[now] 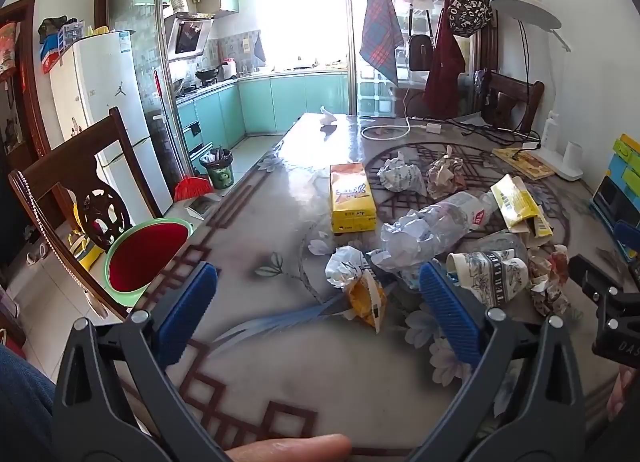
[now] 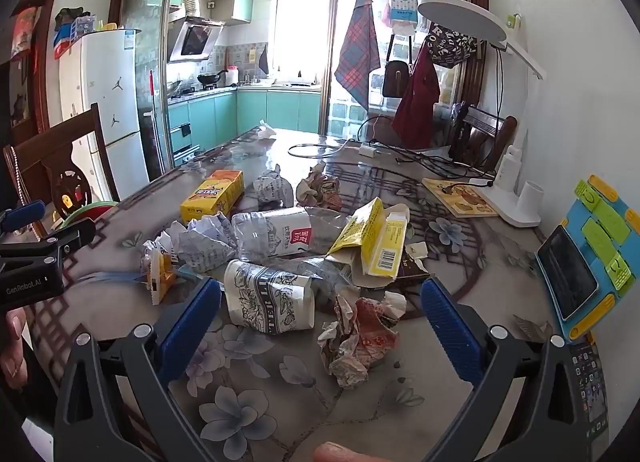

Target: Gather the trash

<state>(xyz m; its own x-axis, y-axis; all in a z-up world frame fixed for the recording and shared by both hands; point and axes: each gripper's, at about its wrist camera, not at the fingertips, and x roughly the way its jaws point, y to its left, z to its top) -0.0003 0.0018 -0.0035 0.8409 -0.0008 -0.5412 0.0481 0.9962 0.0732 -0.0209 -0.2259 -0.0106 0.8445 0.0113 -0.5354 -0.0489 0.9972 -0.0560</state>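
A: What's the surface & room you're working in?

B: You're at a dining table w/ a glossy floral-print cover, in a room opening onto a teal-cabinet kitchen. White fridge on the left, wooden chair at the table's left edge, window glare on the far end of the tabletop.

A: What else is around, anything in your way?

B: White desk lamp and a book at the right rear, cables across the far side, a phone on a blue-yellow stand at the right edge. Red basin w/ green rim sits low beside the table on the left. Nothing lies between your grippers & the pile.

A: Grippers, and where's the trash?

B: Left gripper spread wide, empty. Right gripper same, wide apart, nothing pinched. Trash is heaped mid-table: yellow box, crushed plastic bottle, torn yellow carton, paper wads. Flattened printed paper cup and a reddish crumpled wrapper lie just ahead between your right fingers. A small orange packet and a white paper wad sit just ahead of the left gripper, nearer its right finger.
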